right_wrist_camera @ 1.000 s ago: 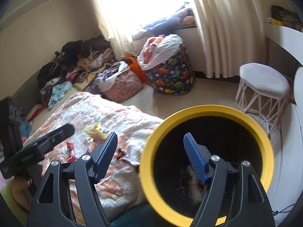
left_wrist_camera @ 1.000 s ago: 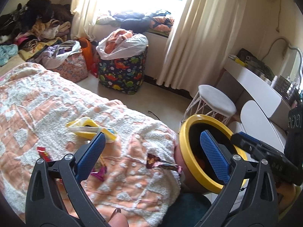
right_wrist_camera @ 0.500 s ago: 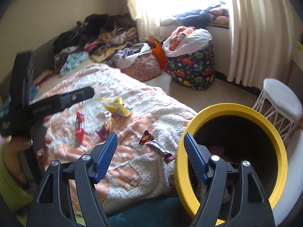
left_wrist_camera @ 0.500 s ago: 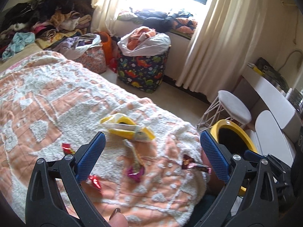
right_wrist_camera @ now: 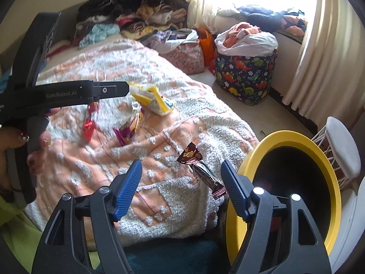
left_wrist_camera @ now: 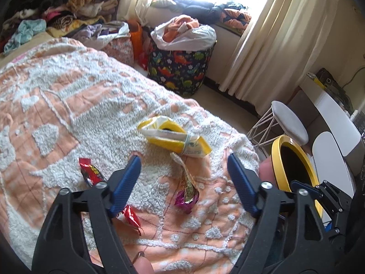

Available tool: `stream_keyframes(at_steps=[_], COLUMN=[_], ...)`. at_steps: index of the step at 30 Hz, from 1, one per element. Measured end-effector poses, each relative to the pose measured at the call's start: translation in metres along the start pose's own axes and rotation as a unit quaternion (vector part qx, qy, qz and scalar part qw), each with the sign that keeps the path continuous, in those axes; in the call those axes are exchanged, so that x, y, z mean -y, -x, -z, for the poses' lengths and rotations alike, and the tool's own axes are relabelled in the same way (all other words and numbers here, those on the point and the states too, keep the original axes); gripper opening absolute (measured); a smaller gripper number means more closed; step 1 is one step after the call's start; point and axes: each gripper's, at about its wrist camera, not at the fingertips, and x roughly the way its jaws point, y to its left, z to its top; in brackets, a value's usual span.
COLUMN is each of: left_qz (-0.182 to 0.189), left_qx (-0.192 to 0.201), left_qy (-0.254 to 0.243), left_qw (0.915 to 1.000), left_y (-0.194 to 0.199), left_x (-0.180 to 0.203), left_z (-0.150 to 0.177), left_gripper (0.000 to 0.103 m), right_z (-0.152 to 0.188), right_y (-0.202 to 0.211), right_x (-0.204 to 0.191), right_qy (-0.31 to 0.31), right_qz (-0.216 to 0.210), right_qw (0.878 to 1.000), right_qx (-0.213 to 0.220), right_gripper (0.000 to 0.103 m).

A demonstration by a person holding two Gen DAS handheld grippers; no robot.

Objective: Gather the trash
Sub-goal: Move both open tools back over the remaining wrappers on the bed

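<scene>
Bed (left_wrist_camera: 68,96) with peach-and-white quilt fills the left wrist view from 7 to 12 o'clock; clothes heap (left_wrist_camera: 59,6) at its 11 o'clock end. Dino-print hamper (left_wrist_camera: 180,68) stuffed with laundry on the floor at 12, curtain (left_wrist_camera: 269,45) at 1, white stool (left_wrist_camera: 289,123) at 2. Yellow-rimmed bin (left_wrist_camera: 296,166) at 3, hard against the bed corner; right view has it at 4 o'clock (right_wrist_camera: 292,182), mouth tipped toward the camera.

Trash, all on the quilt: yellow bag (left_wrist_camera: 173,137) near centre, purple wrapper (left_wrist_camera: 187,196) just below it, two red wrappers (left_wrist_camera: 91,173) at 8. Brown wrapper (right_wrist_camera: 200,169) lies at the bed edge, just beside the bin rim.

Left gripper (left_wrist_camera: 182,178): jaws apart and have just been closing, purple wrapper in line between them, pads not on it. Right gripper (right_wrist_camera: 181,185): jaws apart, just closing a little, brown wrapper between them near the right pad, contact unclear. Left tool's body crosses the right view at 9, in front of the yellow bag's end.
</scene>
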Motion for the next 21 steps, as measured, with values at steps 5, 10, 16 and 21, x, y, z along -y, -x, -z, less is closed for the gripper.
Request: stream_keyframes(at_steps=[5,10,16,21], left_qz=[0.01,0.015,0.019,0.021], left_qx=[-0.02,-0.027,-0.037,-0.045], left_qy=[0.008,0.005,0.006,0.006], left_qw=[0.9997,0.9995,0.9991,0.9988], left_y=[-0.01,-0.015,-0.024,-0.032], left_x=[-0.003,-0.001,0.001,0.002], left_z=[0.005,0.008,0.01,0.012], left_gripper=[0.058,0.054,0.048,0.043], right_z=[-0.003,-0.005,-0.006,-0.007], right_y=[-0.017,-0.035,-0.059,-0.078], right_x=[-0.004,-0.004,-0.003,-0.004], right_qy=[0.03,0.06,0.1,0.123], right_qz=[0.009,0.02,0.042,0.042], right_qw=[0.999,0.997,0.99,0.985], right_qx=[-0.023,-0.051,-0.085,-0.11], right_gripper=[0.064,0.062,0.054,0.04])
